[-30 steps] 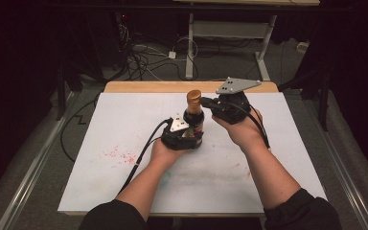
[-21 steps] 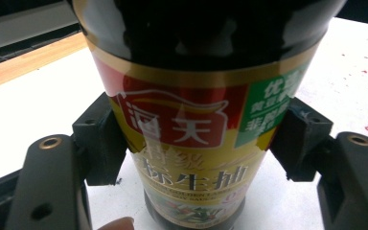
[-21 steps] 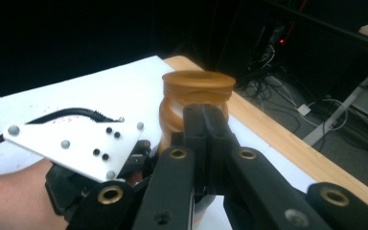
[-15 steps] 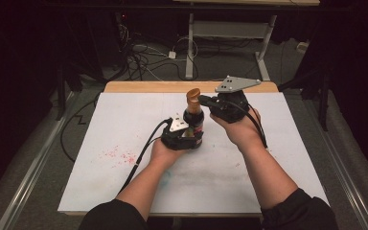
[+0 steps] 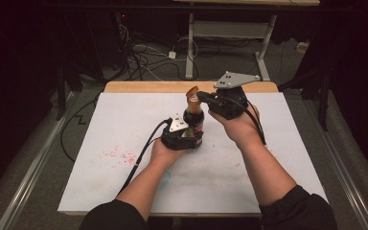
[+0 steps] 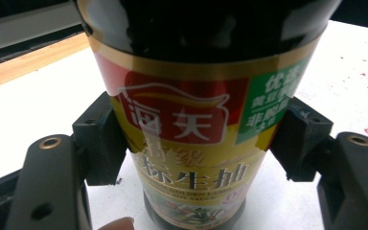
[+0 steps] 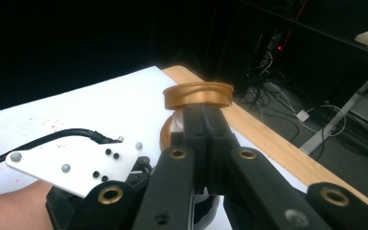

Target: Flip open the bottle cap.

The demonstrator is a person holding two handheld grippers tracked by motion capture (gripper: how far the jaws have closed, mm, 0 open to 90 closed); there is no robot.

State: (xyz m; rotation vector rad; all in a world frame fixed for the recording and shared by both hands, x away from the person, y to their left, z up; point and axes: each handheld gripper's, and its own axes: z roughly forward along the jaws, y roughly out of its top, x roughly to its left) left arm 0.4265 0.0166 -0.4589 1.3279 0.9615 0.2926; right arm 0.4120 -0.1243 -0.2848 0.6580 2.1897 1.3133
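Between the black jaws of the left gripper (image 6: 191, 158) stands a dark bottle (image 6: 201, 96) whose label (image 6: 191, 143) is red, gold and yellow, with a green patch and white characters. Just beyond the black right gripper (image 7: 205, 120) is a golden-brown cap (image 7: 199, 94). Under both, the white table cover (image 5: 124, 120) carries red speckles; its far edge (image 5: 148, 86) is pale wood.

Both forearms are bare, with dark sleeves (image 5: 294, 211) bunched near the elbows. The left gripper (image 5: 184, 136) is black, topped by a pale three-cornered plate (image 7: 74, 165) studded with screws, and trails a black cable (image 5: 141, 153). The right gripper (image 5: 208, 98) is also black, with brass-ringed holes along its jaws and a grey three-cornered plate (image 5: 235, 79).
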